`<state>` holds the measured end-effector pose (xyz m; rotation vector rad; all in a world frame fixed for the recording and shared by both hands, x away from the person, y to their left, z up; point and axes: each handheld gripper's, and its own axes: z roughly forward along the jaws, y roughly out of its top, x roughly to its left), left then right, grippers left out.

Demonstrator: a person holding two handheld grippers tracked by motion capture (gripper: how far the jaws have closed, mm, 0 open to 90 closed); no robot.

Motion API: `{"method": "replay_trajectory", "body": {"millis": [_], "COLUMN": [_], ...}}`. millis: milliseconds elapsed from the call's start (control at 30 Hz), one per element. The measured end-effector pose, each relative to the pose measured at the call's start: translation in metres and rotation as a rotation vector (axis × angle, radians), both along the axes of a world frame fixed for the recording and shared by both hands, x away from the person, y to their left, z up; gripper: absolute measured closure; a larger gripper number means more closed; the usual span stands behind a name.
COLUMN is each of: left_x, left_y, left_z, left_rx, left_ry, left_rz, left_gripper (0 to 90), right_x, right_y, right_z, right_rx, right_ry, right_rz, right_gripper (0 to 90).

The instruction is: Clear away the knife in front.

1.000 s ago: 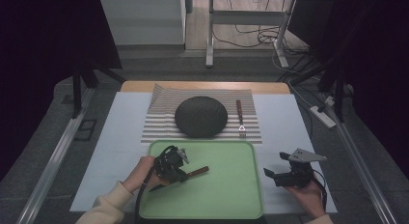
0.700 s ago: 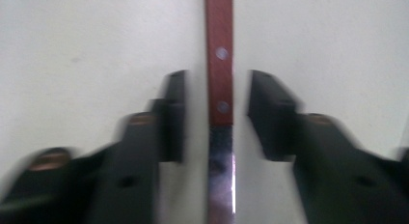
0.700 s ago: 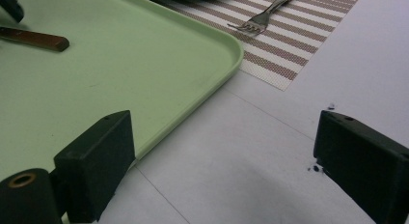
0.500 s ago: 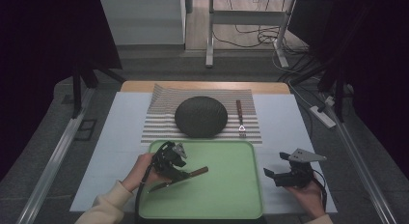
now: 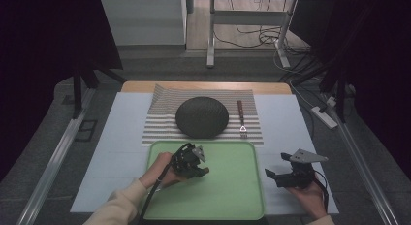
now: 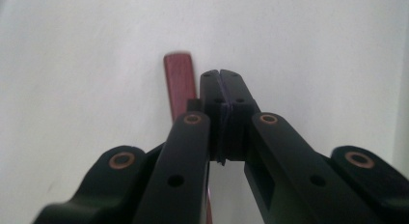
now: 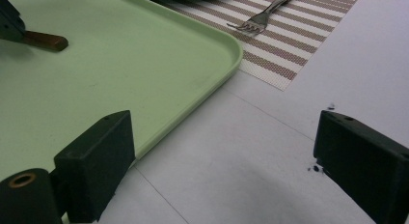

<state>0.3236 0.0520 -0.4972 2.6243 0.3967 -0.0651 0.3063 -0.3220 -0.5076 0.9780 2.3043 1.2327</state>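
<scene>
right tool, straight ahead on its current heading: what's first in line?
Likely the green tray: in the high view the right tool points left at its right rim. In the right gripper view its open jaws frame the rim, bare white mat between. Depth uncertain.

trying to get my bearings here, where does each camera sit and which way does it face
High view: fixed above the person's side, looking forward and down on the green tray, dark bowl and fork; both forearms, left gripper and right gripper show.
Left gripper view: rides the left gripper, facing a pale surface; its shut jaws and a wooden handle beside them show.
Right gripper view: rides the right gripper, looking across the tray's corner toward the fork; its open jaws show.
Shared: tray and fork appear in high and right gripper views.
</scene>
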Motion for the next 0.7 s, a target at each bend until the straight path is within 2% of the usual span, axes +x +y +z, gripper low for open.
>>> {"method": "replay_trajectory", "body": {"millis": [233, 333, 533, 700], "left_x": [0.008, 0.012, 0.021, 0.028], "left_y": [-0.018, -0.017, -0.004, 0.008], "left_z": [-0.009, -0.01, -0.013, -0.013], "left_rx": [0.029, 0.017, -0.01, -0.011], "left_ry": [0.004, 0.008, 0.003, -0.002], "left_rz": [-0.02, -0.01, 0.07, 0.115], "left_gripper": [88.6, 88.6, 88.6, 88.6], "right_x": [0.0, 0.0, 0.0, 0.0], "right_y": [0.0, 0.0, 0.0, 0.0], "right_z": [0.0, 0.0, 0.0, 0.0], "right_rx": [-0.005, -0.007, -0.007, -0.006], "right_ry": [0.001, -0.001, 0.0, 0.0], "right_rz": [-0.002, -0.001, -0.001, 0.0], "right_gripper": [7.4, 7.4, 7.4, 7.4]}}
